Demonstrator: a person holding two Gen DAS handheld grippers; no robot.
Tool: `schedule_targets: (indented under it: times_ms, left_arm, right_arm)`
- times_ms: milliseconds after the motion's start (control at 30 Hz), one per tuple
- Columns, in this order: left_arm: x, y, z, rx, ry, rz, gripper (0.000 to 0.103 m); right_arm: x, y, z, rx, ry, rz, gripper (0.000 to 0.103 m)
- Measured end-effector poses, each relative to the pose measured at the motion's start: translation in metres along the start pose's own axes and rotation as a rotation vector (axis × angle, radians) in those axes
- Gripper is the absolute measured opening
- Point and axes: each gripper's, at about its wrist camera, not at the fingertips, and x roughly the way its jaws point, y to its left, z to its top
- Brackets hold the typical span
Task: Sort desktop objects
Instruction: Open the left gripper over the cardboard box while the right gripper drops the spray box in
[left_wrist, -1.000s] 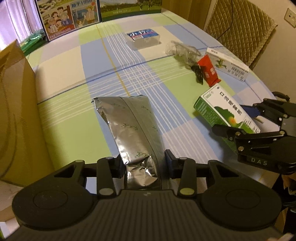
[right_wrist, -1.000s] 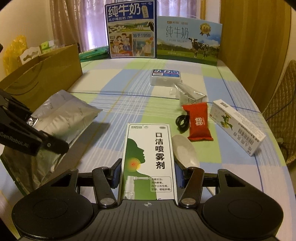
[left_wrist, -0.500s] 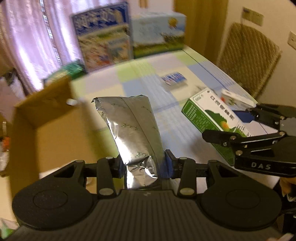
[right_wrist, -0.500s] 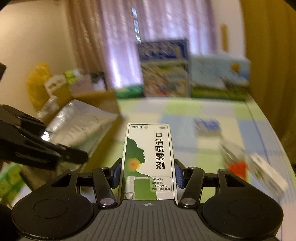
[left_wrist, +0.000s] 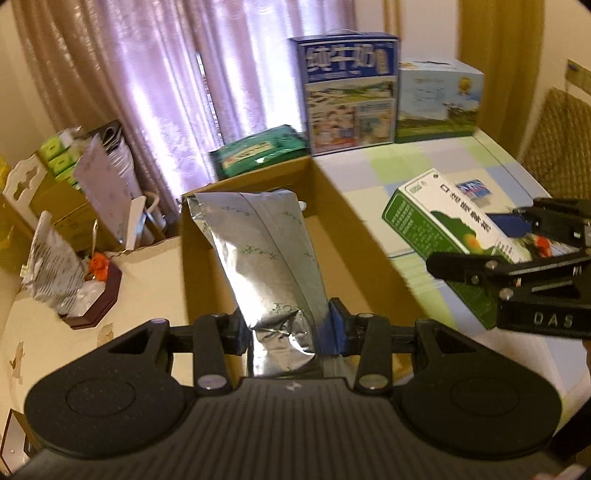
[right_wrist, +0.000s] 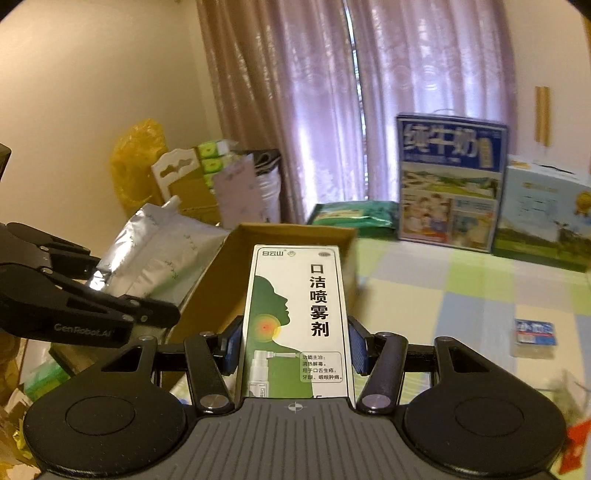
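Foil pouch (left_wrist: 271, 258): one, pinched in left gripper (left_wrist: 286, 328) jaws; spray box (right_wrist: 297, 317): one, pinched in right gripper (right_wrist: 293, 345). Both lifted off surface (right_wrist: 461, 295), now over cardboard box (left_wrist: 332, 236).

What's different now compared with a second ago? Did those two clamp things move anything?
Both grippers lifted their loads off the table and swung left toward the open cardboard box. The silver foil pouch now hangs over the box; the green-and-white spray box is near its edge. Nothing was released: the left gripper and right gripper grip as before.
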Motion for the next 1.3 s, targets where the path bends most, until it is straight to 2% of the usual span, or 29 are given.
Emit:
schedule_targets:
  times_ms: [200, 433, 667, 767, 1133, 1200, 1267, 1300]
  left_arm:
    - [0.016, 0.028, 0.002, -0.052, -0.003, -0.024, 0.037]
    - [0.045, 0.037, -0.004, -0.079, 0.005, -0.05, 0.037]
    - [0.072, 0.046, -0.018, -0.115, 0.023, -0.069, 0.036]
    - [0.079, 0.048, -0.018, -0.118, 0.022, -0.069, 0.031]
    - [0.068, 0.055, -0.027, -0.141, -0.017, -0.04, 0.031]
    - [0.062, 0.055, -0.03, -0.143, -0.025, -0.035, 0.031]
    - [0.055, 0.053, -0.032, -0.138, -0.036, -0.032, 0.031]
    - [0.052, 0.052, -0.033, -0.137, -0.041, -0.031, 0.032]
  right_arm:
    - [0.036, 0.016, 0.005, -0.001, 0.043, -0.005, 0.053]
    - [0.071, 0.014, 0.003, 0.027, 0.085, -0.038, 0.053]
    - [0.087, 0.01, -0.005, 0.046, 0.109, -0.052, 0.053]
    - [0.092, 0.013, -0.008, 0.032, 0.11, -0.053, 0.053]
    - [0.104, 0.019, -0.012, 0.034, 0.132, -0.014, 0.053]
    - [0.103, 0.02, -0.011, 0.025, 0.115, -0.011, 0.058]
    - [0.098, 0.02, -0.009, 0.03, 0.095, -0.012, 0.07]
    - [0.094, 0.019, -0.008, 0.03, 0.084, -0.015, 0.071]
